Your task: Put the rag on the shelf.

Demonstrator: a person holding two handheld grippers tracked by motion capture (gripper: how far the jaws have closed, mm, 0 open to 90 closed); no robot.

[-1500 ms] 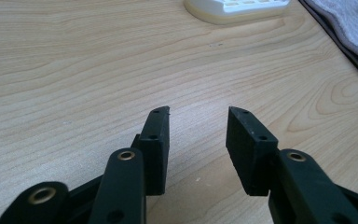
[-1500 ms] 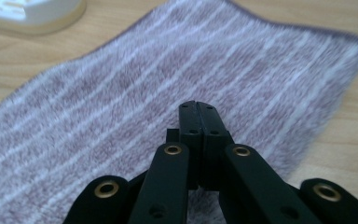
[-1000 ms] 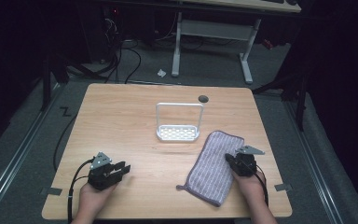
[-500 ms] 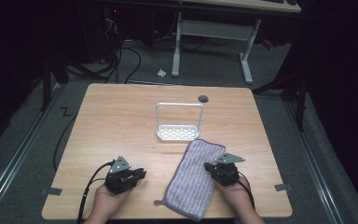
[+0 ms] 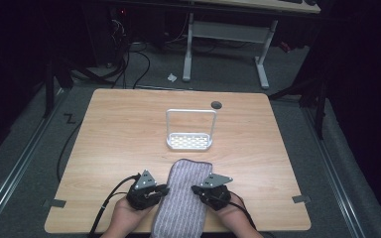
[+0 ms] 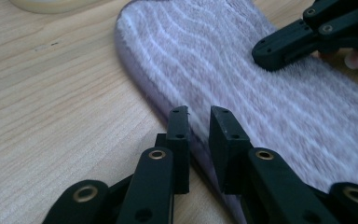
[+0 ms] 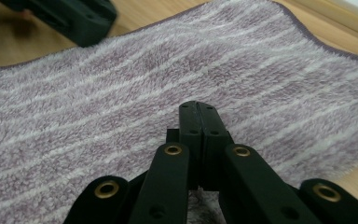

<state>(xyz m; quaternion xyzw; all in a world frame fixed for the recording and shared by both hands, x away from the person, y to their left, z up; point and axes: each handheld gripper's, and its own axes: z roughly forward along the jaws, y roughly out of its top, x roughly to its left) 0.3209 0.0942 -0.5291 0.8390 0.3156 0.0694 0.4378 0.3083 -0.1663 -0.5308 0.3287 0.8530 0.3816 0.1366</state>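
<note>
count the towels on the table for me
1. A single striped purple towel lies lengthwise at the near edge of the table, between the left gripper and right gripper, in front of the white rack.

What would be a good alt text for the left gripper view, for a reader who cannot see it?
Two black jaws of the left gripper stand slightly apart at the near edge of a purple striped towel lying on a wooden table. The right gripper rests on the towel at upper right.

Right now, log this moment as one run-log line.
left tongs: open, straddling towel edge | right tongs: shut on towel | rack: upright, beyond the towel, apart from it | table: wood
</note>
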